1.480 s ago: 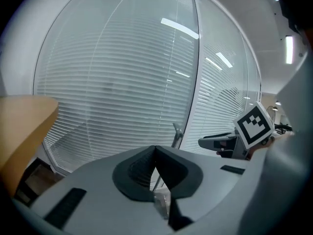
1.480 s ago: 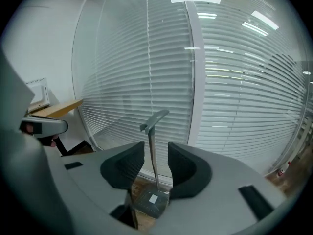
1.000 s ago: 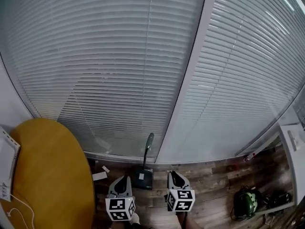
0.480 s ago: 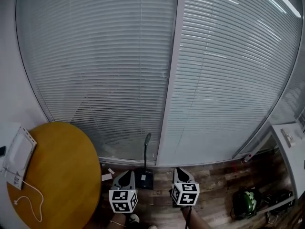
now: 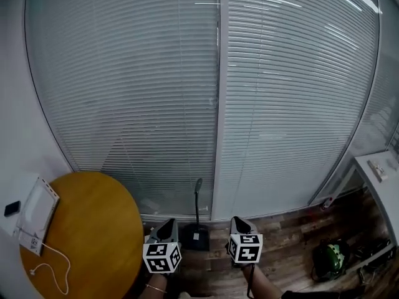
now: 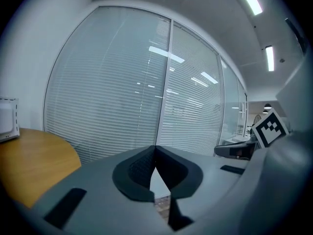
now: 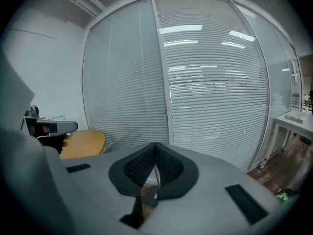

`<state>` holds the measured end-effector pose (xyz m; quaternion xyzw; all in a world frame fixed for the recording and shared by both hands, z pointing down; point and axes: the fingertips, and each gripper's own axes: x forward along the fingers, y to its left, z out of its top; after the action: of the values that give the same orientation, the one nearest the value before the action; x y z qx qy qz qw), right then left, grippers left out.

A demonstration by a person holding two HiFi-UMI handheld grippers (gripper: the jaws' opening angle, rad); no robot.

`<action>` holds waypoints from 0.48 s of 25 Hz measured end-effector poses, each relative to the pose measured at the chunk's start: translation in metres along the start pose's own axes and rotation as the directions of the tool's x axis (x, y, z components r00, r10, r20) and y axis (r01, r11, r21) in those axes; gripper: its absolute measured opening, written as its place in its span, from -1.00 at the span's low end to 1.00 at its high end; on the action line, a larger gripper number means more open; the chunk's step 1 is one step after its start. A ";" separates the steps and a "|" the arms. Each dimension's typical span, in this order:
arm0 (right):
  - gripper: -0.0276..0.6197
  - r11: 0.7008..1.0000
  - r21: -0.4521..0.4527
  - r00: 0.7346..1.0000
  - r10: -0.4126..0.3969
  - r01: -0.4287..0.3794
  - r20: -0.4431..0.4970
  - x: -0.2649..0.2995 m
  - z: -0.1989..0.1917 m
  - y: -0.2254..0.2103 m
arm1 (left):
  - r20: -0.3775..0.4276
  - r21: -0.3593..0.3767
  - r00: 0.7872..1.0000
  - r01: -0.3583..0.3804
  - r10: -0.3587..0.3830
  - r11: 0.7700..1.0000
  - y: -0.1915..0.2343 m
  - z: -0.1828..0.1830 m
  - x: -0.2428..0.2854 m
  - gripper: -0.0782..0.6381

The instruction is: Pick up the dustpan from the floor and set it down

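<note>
A dark dustpan (image 5: 197, 237) stands on the wooden floor at the foot of the window wall, its long handle (image 5: 198, 195) upright. My left gripper (image 5: 168, 224) hovers just left of it and my right gripper (image 5: 235, 222) just right of it, both apart from it and above the floor. In the left gripper view the jaws (image 6: 155, 148) meet at their tips with nothing between them. The right gripper (image 7: 156, 146) is shut and empty too, and a dark piece of the dustpan (image 7: 148, 199) shows below its pads.
A round yellow table (image 5: 87, 229) stands at the left with a white device (image 5: 37, 212) and its cable on it. Closed blinds (image 5: 218, 92) fill the wall ahead. A green and black object (image 5: 330, 254) lies on the floor at the right, below a white desk (image 5: 377, 173).
Both grippers have risen, and the head view has lifted and now takes in more of the blinds and the table. The dustpan stays on the floor by the window.
</note>
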<state>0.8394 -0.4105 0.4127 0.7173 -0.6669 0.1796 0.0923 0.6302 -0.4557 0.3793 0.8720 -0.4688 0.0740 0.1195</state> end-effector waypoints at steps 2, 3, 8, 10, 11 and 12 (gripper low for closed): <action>-0.82 1.000 -0.008 1.000 -0.001 0.001 0.008 -0.001 0.005 0.007 | 0.009 0.012 1.000 0.001 -0.001 1.000 0.003 0.005 -0.001 -0.73; -0.82 1.000 -0.015 1.000 0.000 0.000 0.008 -0.001 0.006 0.011 | 0.009 0.014 1.000 0.002 -0.002 1.000 0.004 0.005 -0.003 -0.73; -0.82 0.999 -0.045 1.000 0.005 -0.005 -0.010 -0.002 0.003 0.028 | -0.003 0.001 1.000 0.008 -0.008 1.000 0.013 -0.003 -0.008 -0.73; -0.82 0.999 -0.046 1.000 0.000 -0.001 -0.017 -0.003 0.000 0.030 | -0.004 -0.015 1.000 0.009 -0.009 1.000 0.015 -0.004 -0.010 -0.73; -0.82 0.999 -0.047 1.000 -0.003 0.002 -0.021 -0.004 -0.002 0.031 | -0.003 -0.023 1.000 0.009 -0.009 1.000 0.016 -0.005 -0.012 -0.73; -0.82 0.999 -0.047 1.000 -0.007 0.005 -0.025 -0.005 -0.004 0.032 | -0.003 -0.029 1.000 0.010 -0.010 1.000 0.016 -0.005 -0.013 -0.73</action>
<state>0.8073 -0.4077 0.4110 0.7146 -0.6676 0.1725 0.1182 0.6090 -0.4522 0.3834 0.8725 -0.4653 0.0680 0.1331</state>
